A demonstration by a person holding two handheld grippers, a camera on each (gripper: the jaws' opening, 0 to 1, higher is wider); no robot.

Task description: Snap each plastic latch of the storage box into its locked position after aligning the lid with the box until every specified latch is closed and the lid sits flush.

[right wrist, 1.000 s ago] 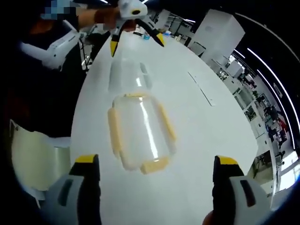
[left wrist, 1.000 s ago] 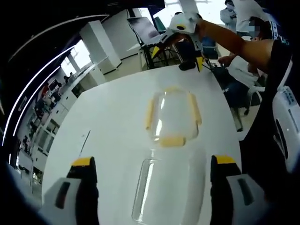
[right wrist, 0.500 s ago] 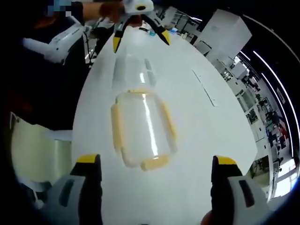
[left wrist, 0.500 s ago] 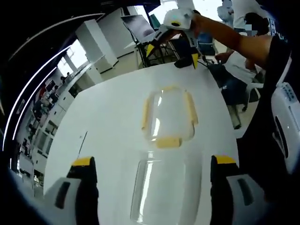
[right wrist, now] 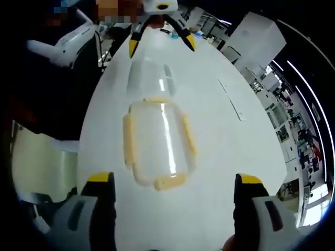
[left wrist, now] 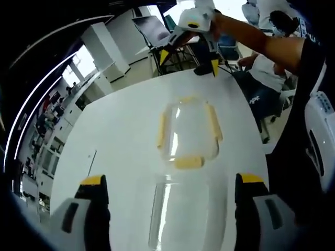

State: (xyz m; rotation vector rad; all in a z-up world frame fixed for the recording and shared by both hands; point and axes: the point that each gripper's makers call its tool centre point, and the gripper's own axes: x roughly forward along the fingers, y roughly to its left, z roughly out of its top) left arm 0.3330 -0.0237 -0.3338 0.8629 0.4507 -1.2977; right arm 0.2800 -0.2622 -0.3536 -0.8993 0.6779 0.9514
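Storage box (left wrist: 187, 135), clear with four pale yellow latches (left wrist: 188, 162) splayed outward, is seen on the white table (left wrist: 120, 130), its clear lid (left wrist: 180, 214) lying apart beside it. Left gripper (left wrist: 170, 180) and right gripper (right wrist: 170, 178) are held wide open above the table, gripping and touching nothing.

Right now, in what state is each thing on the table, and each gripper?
Lid with yellow latches: flat on the white table, apart from the box, latches unfastened.
Clear box: on the table, uncovered, between the left gripper's jaws.
Left gripper: open, holding nothing.
Right gripper: open, holding nothing.
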